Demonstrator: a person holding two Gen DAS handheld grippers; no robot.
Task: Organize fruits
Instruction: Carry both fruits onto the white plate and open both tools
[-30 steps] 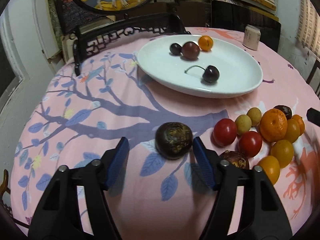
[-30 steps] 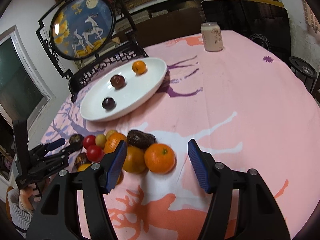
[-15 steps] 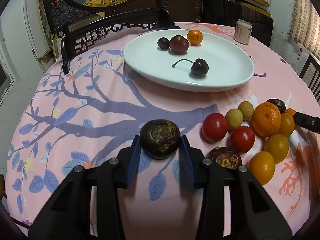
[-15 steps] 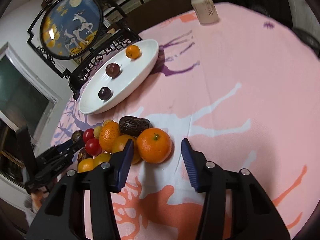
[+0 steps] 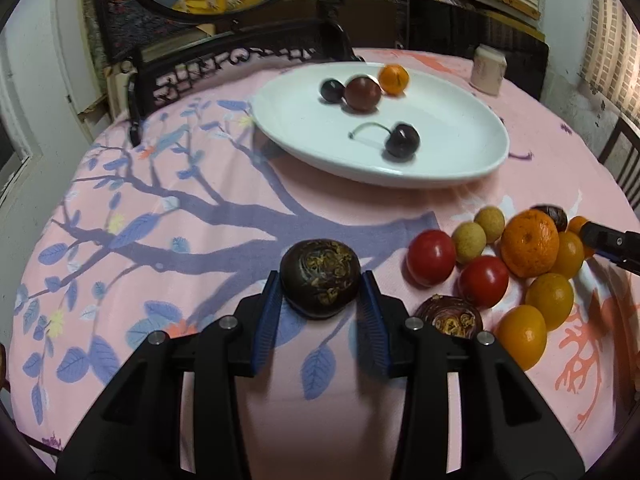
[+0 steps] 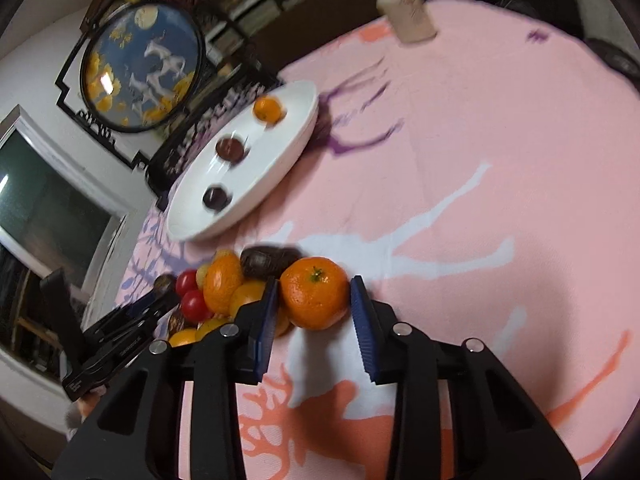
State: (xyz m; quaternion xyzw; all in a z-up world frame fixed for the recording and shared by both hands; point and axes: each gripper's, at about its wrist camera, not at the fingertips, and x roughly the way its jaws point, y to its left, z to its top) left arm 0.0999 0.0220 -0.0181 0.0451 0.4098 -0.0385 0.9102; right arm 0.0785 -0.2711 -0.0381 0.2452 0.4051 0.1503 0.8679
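Both pairs of fingers have closed in. The left gripper is clamped on the dark fruit on the table. The right gripper is closing around the orange, which sits right between its fingers; the plate lies ahead.

no text can be read anywhere. the black handheld gripper body at the left of the right wrist view bears small white print, too blurred to make out.
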